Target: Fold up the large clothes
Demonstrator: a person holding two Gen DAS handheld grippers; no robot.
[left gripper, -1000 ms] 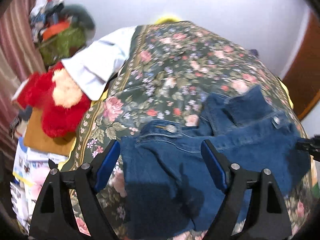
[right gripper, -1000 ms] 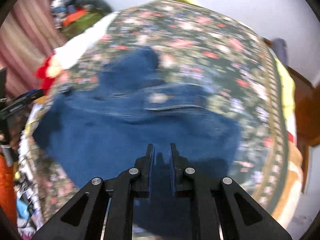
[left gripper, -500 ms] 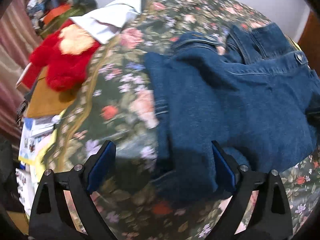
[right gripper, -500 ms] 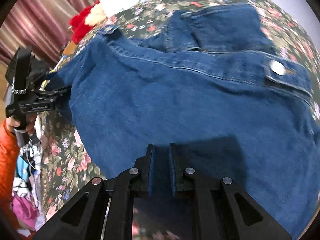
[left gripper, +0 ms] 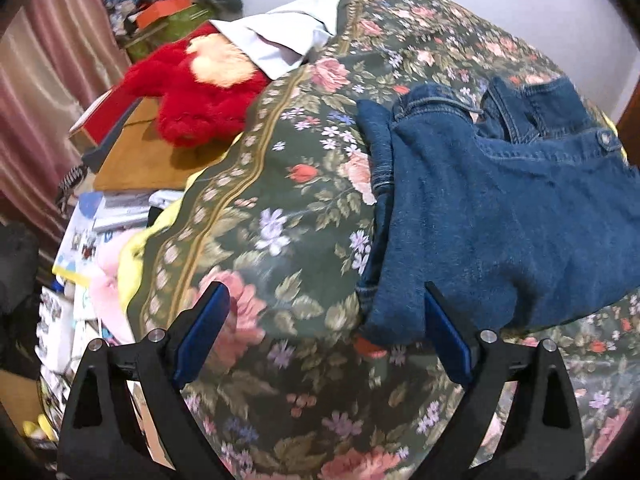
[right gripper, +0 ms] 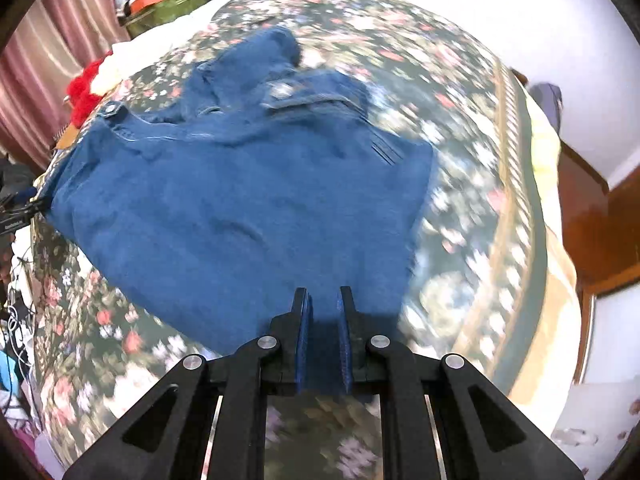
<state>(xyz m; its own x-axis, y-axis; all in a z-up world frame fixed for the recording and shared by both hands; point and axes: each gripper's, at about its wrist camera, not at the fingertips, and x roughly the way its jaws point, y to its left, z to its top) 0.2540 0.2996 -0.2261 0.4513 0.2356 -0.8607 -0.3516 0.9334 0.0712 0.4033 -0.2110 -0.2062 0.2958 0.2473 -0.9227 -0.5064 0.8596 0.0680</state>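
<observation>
The denim jacket [left gripper: 500, 216] lay folded on the floral bedspread [left gripper: 288, 208], filling the right half of the left wrist frame. The left gripper [left gripper: 324, 344] hung with its jaws spread wide, nothing clamped; the jacket's lower left corner sat just inside the right finger. In the right wrist frame the right gripper [right gripper: 323, 344] pinched the near hem of the jacket [right gripper: 240, 208] at lower centre. A red plush toy [left gripper: 192, 96] lay at upper left
</observation>
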